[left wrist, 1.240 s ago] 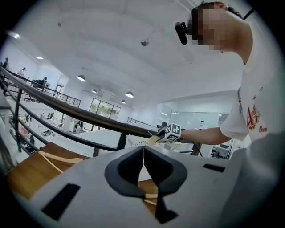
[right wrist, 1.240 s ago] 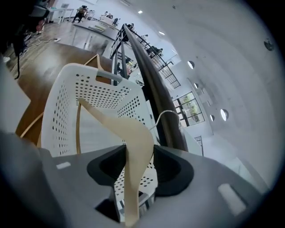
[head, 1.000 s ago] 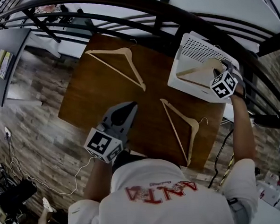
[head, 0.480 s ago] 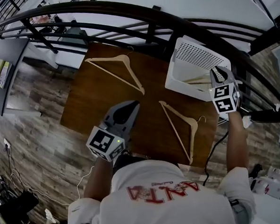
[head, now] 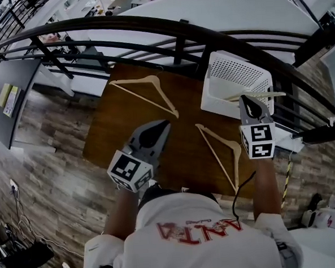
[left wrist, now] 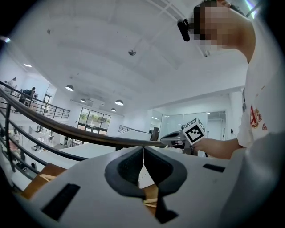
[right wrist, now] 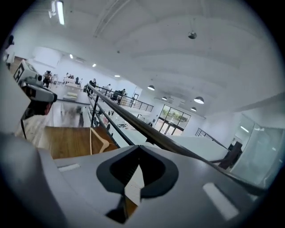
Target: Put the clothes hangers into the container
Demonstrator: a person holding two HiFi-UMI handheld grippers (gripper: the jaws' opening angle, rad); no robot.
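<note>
Left gripper (head: 163,125) hovered low over the near part of the bench (head: 116,125), jaws pressed together with nothing between them, and it had hardly strayed from where it was a second earlier. And the right gripper (head: 246,98) was out! A second before it sat deep in the container (head: 225,62) with a hanger; now it had pulled back toward the person and hung over the near rim. Its jaws had just been closing and met with nothing between them. The delivered hanger (head: 267,94) lay across the container, one end poking past the right wall.

The count was three wooden hangers in all. One was in the container and two lay on the bench. The near hanger (head: 229,141) lay between the two grippers, close to the bench's near right edge. The far hanger (head: 165,97) lay at the back left, well apart from it. There was one container, white with perforated walls, sitting at the bench's far right corner.

The bench was dark brown wood. Grey-brown plank floor (head: 50,160) showed to its left. Beyond it ran a curved black railing (head: 178,31), and past that a bright, white open hall.
</note>
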